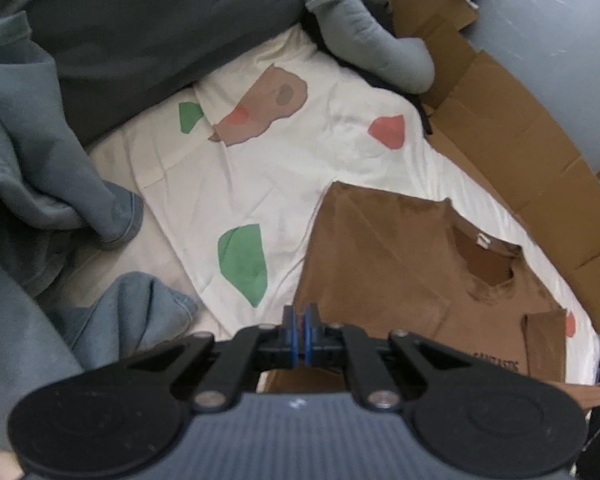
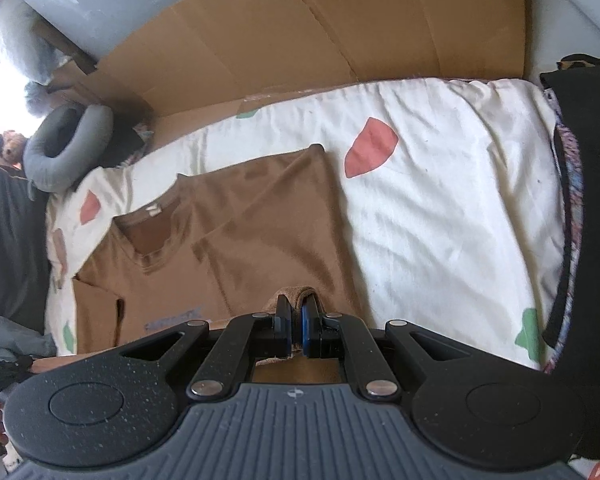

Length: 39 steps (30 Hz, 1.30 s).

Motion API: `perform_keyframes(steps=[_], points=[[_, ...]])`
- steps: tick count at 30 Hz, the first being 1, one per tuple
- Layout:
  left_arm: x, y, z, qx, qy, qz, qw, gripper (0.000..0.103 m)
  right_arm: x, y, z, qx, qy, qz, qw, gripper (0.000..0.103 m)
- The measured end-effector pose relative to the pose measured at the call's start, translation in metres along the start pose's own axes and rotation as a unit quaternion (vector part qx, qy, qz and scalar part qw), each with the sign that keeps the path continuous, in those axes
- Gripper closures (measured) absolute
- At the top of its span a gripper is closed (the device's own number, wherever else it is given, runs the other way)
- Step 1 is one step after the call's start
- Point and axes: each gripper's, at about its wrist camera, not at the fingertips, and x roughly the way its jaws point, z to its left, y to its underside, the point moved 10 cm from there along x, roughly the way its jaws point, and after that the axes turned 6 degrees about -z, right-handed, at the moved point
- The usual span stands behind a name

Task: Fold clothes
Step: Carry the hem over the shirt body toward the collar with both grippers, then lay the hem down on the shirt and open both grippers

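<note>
The right hand-held gripper (image 2: 296, 322) is clenched on a bunched edge of the brown T-shirt (image 2: 236, 240), the left hand-held gripper (image 1: 300, 330) pinched shut at its opposite edge, and the shirt spreads ahead of both on the bed (image 2: 440, 208), one sleeve turned in, so folding looks partway.

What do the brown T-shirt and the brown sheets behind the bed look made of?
Brown T-shirt: soft matte knit, probably cotton jersey; it creases softly and has a ribbed collar. Brown sheets: corrugated cardboard by the look, flat, stiff, matte, with straight fold lines.
</note>
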Motion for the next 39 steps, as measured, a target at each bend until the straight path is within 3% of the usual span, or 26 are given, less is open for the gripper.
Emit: perform_keyframes(steps=[16,20,24,27,29,32,34,39], points=[[0.067,0.006,0.006,-0.003,-0.031,0.029,0.9991,0.099,0.067,-0.006,0.001,-0.041,0.071,0.024,0.996,0.100],[0.067,0.006,0.005,0.007,-0.037,0.036,0.9987,0.098,0.065,-0.008,-0.003,-0.032,0.087,0.016,0.996,0.096],[0.050,0.001,0.002,0.015,-0.018,0.035,0.9991,0.091,0.049,-0.015,0.002,-0.031,0.082,-0.001,0.996,0.088],[0.033,-0.005,0.001,0.028,-0.011,0.028,0.9992,0.082,0.030,-0.019,0.006,-0.035,0.077,0.003,0.996,0.086],[0.021,-0.008,0.000,0.032,-0.003,0.025,0.9992,0.066,0.014,-0.020,0.011,-0.044,0.074,0.007,0.996,0.076],[0.000,-0.011,-0.003,0.051,-0.002,0.021,0.9985,0.042,-0.016,-0.024,0.019,-0.072,0.079,0.005,0.994,0.071],[-0.013,-0.013,-0.006,0.066,0.004,0.017,0.9977,0.040,-0.034,-0.028,0.023,-0.085,0.079,0.005,0.993,0.064],[-0.037,-0.015,-0.013,0.089,0.003,0.011,0.9959,0.034,-0.068,-0.040,0.026,-0.107,0.073,-0.012,0.992,0.059]])
